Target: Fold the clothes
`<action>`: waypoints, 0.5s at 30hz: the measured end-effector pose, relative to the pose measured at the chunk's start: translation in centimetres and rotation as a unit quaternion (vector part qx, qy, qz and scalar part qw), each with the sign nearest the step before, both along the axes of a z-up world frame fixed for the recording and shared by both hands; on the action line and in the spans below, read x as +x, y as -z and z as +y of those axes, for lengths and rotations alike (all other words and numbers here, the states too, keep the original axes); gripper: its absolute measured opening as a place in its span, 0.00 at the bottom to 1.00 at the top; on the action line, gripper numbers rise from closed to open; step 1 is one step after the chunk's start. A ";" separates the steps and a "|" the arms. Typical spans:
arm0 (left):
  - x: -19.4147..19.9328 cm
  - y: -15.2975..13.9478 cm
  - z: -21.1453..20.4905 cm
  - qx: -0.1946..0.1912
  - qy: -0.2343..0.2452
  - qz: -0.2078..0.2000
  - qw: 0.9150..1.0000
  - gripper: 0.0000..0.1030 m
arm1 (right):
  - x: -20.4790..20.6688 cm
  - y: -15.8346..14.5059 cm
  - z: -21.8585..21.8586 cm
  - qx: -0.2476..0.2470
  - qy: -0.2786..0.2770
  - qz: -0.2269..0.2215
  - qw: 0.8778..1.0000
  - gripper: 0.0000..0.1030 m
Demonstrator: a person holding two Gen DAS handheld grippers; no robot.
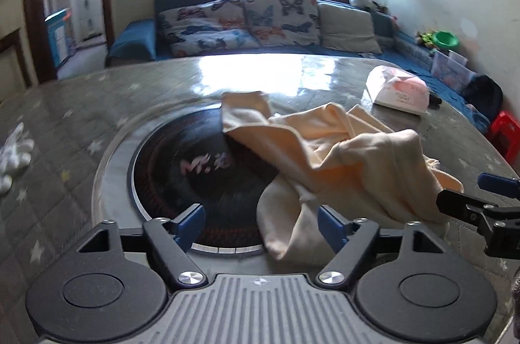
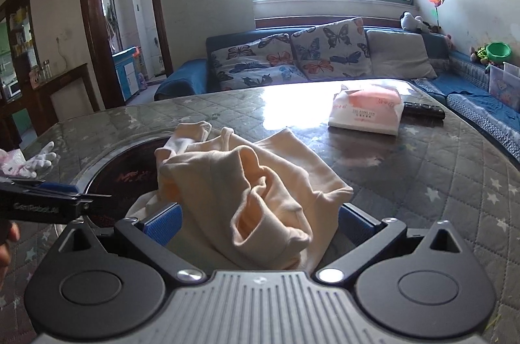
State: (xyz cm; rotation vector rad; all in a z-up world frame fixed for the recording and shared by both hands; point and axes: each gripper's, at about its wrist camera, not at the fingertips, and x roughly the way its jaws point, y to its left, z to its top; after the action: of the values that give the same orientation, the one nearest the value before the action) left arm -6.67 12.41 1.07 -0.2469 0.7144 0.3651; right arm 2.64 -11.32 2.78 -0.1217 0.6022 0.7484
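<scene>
A pale peach garment (image 1: 341, 149) lies crumpled on the table, partly over a round black cooktop (image 1: 195, 168). My left gripper (image 1: 261, 223) is open at the near edge of the cooktop. One cream fold of the garment lies between its blue pads, close to the right pad (image 1: 330, 225), and is not gripped. In the right wrist view the garment (image 2: 247, 181) is heaped between the wide jaws of my right gripper (image 2: 258, 222), which is open. Its left pad (image 2: 164, 222) shows bare, while cloth partly covers the right one. The left gripper (image 2: 94, 197) enters that view from the left.
The table has a grey quilted cover with stars (image 2: 438, 168). A pack of tissues (image 2: 367, 110) and a dark remote (image 2: 422, 111) lie at the far right. White gloves (image 1: 13, 155) rest at the left. A blue sofa with butterfly cushions (image 2: 292, 58) stands behind.
</scene>
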 end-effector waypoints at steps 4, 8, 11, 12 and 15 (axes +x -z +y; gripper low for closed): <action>-1.2 0.2 -0.8 0.013 -0.018 0.000 1.000 0.89 | -0.4 0.2 0.0 -0.003 -0.001 -0.002 1.000 1.00; -1.8 0.3 -1.2 0.022 -0.026 0.001 0.999 0.91 | -0.6 0.2 -0.2 0.002 0.002 0.001 1.000 1.00; -2.2 0.3 -1.4 0.019 -0.026 0.000 0.999 0.92 | -0.9 0.1 -0.6 0.006 0.004 0.001 1.000 1.00; -2.5 0.2 -1.6 0.018 -0.026 -0.002 0.999 0.94 | -1.1 0.1 -0.7 0.007 0.004 0.001 1.000 1.00; -3.1 -0.2 -2.1 0.025 -0.028 -0.010 0.999 0.96 | -1.5 -0.1 -1.1 0.009 0.006 -0.001 1.000 1.00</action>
State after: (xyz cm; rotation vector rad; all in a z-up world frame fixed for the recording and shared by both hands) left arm -9.73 10.36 1.26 -0.2230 0.6782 0.4317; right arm 1.12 -12.41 2.88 -0.1018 0.5938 0.7429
